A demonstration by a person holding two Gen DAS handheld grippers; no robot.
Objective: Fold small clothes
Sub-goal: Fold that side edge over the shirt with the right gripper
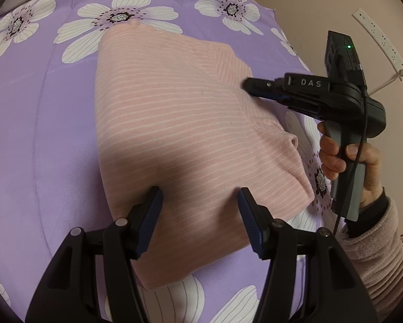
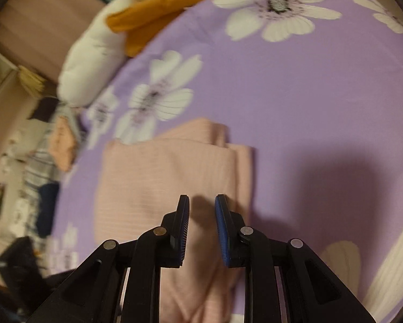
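A pink striped garment (image 1: pixel 180 134) lies folded flat on a purple flowered sheet (image 1: pixel 40 123). My left gripper (image 1: pixel 198 196) is open and empty, its fingers hovering over the garment's near edge. My right gripper (image 1: pixel 248 84) reaches in from the right over the garment's right side, its fingers close together there. In the right wrist view the same garment (image 2: pixel 158 183) lies under my right gripper (image 2: pixel 201 202), whose fingers stand a small gap apart with nothing between them.
A white and orange plush toy (image 2: pixel 112 43) lies at the sheet's far left edge. A heap of other clothes (image 2: pixel 42 167) sits off the sheet to the left. A white power strip (image 1: pixel 381 43) lies on the beige floor at right.
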